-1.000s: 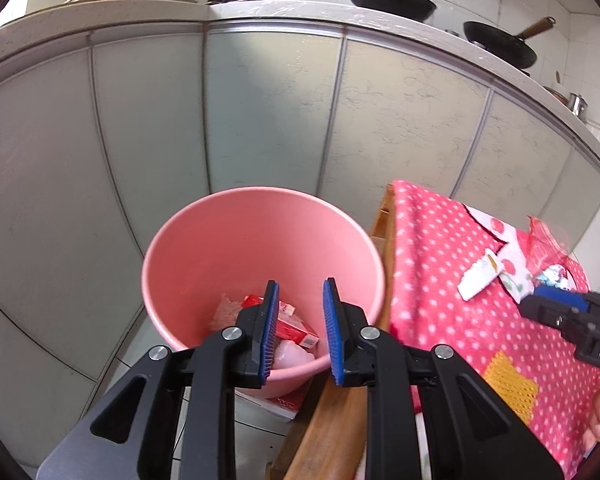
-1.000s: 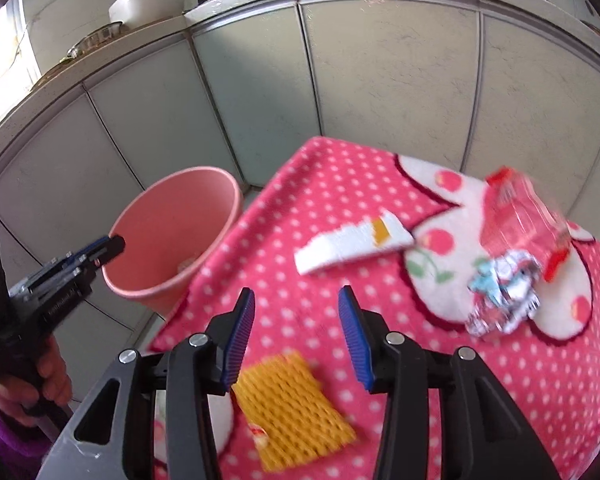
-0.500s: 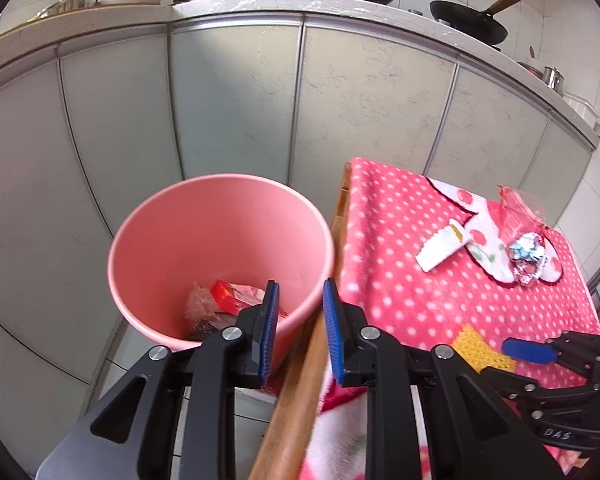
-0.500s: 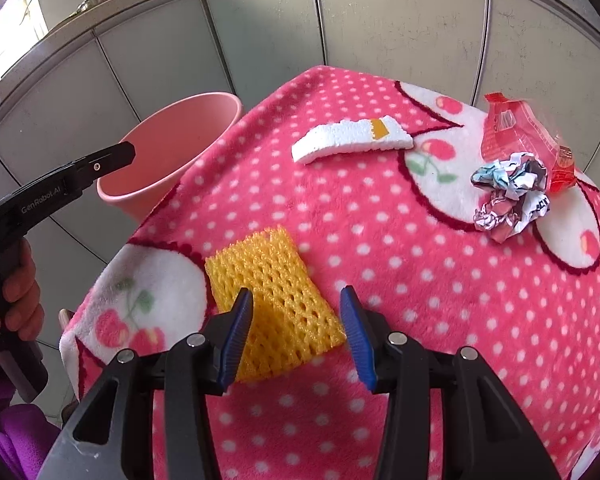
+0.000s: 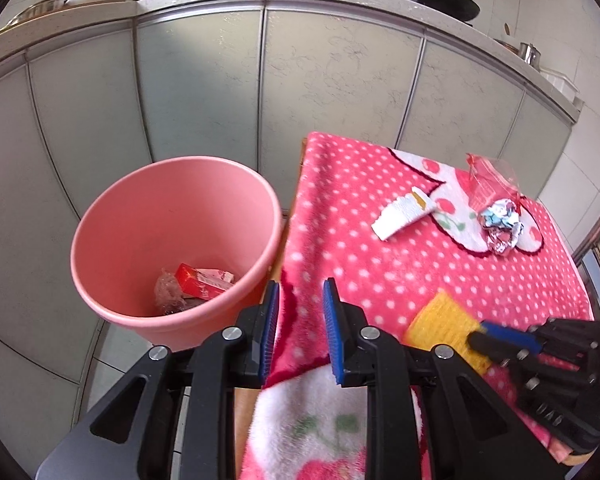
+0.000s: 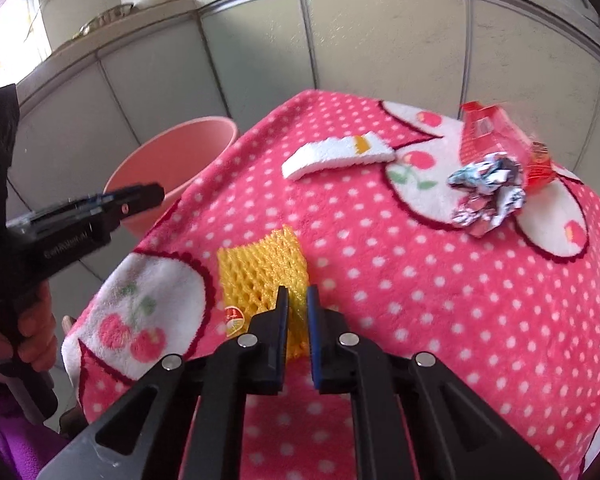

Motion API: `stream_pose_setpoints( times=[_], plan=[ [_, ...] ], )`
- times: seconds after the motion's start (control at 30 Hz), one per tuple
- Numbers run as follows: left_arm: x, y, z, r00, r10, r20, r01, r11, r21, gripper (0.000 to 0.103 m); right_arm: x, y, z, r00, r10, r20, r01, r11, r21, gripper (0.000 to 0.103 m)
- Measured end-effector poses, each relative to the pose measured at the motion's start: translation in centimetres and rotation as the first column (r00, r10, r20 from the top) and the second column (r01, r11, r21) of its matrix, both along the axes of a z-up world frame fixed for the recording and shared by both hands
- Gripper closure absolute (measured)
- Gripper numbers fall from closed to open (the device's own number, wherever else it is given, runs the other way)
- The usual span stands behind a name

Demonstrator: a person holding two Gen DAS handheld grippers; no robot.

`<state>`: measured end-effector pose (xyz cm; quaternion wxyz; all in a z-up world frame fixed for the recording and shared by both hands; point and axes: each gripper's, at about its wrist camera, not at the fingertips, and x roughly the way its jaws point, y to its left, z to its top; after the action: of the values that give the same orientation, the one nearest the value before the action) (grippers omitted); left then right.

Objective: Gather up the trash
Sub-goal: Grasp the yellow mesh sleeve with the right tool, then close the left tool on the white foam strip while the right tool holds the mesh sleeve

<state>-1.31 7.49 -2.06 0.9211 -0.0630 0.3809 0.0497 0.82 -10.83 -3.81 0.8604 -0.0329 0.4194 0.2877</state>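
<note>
A yellow foam net (image 6: pixel 260 268) lies on the pink polka-dot cloth (image 6: pixel 420 300) near its front. My right gripper (image 6: pixel 298 292) is closing its jaws on the net's near edge, and the blue pads pinch it. In the left wrist view the same net (image 5: pixel 436 320) sits under the right gripper (image 5: pixel 476 338). My left gripper (image 5: pixel 300 292) is open and empty over the table's left edge, beside the pink bucket (image 5: pixel 140 208). A red box (image 5: pixel 200 284) and clear wrapping lie in the bucket.
Farther back on the cloth lie a white foam strip (image 6: pixel 336 154), a crumpled foil wrapper (image 6: pixel 488 192) and a red plastic wrapper (image 6: pixel 488 132). Grey cabinet doors (image 5: pixel 200 100) rise behind the table and bucket. A person's hand (image 6: pixel 32 332) holds the left gripper (image 6: pixel 156 194).
My right gripper came down onto the yellow net and its jaws went from wide apart to pinching it. The left gripper shifted from above the bucket toward the table edge, still open.
</note>
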Motion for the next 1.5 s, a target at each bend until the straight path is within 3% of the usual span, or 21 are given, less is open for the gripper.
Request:
stream_pose_setpoints(
  times=[0.17, 0.37, 0.53, 0.63, 0.7, 0.77, 1.17, 1.43, 1.5],
  plan=[
    [0.5, -0.9, -0.2, 0.999, -0.031, -0.008, 0.031, 1.000, -0.006, 0.081, 0.3, -3.8, 1.0, 0.990, -0.138, 0.038, 0.137, 0.990, 0.031, 0.095],
    [2.3, -3.1, -0.2, 0.993, -0.116, -0.003, 0.116, 0.993, -0.002, 0.081, 0.5, -8.3, 1.0, 0.940, -0.328, 0.091, 0.330, 0.944, -0.006, 0.095],
    [4.7, -5.1, -0.3, 0.979, -0.204, 0.000, 0.204, 0.979, 0.017, 0.081, 2.1, -11.2, -0.6, 0.907, -0.422, -0.007, 0.422, 0.906, 0.019, 0.095],
    [6.7, -5.8, -0.5, 0.970, -0.241, -0.007, 0.241, 0.970, 0.028, 0.079, 2.7, -12.0, -1.5, 0.896, -0.439, -0.067, 0.441, 0.897, 0.019, 0.095],
    [7.8, -6.1, -0.6, 0.966, -0.258, -0.004, 0.258, 0.965, 0.042, 0.067, 3.0, -12.1, -2.0, 0.893, -0.440, -0.094, 0.444, 0.896, 0.017, 0.095],
    [8.8, -6.3, -0.8, 0.962, -0.274, -0.003, 0.274, 0.960, 0.063, 0.065, 3.1, -12.1, -2.1, 0.892, -0.440, -0.103, 0.444, 0.896, 0.018, 0.095],
    [13.1, -7.5, -3.8, 0.940, -0.329, -0.089, 0.338, 0.933, 0.120, 0.065, 3.4, -11.5, -2.5, 0.893, -0.438, -0.106, 0.439, 0.898, -0.009, 0.094],
    [12.5, -8.0, -4.1, 0.942, -0.329, -0.065, 0.335, 0.933, 0.135, 0.065, 3.4, -11.7, -2.6, 0.893, -0.436, -0.112, 0.439, 0.899, 0.001, 0.094],
    [12.2, -8.1, -3.9, 0.941, -0.334, -0.061, 0.339, 0.932, 0.130, 0.071, 3.5, -11.7, -2.6, 0.893, -0.436, -0.114, 0.439, 0.899, 0.003, 0.094]
  ],
)
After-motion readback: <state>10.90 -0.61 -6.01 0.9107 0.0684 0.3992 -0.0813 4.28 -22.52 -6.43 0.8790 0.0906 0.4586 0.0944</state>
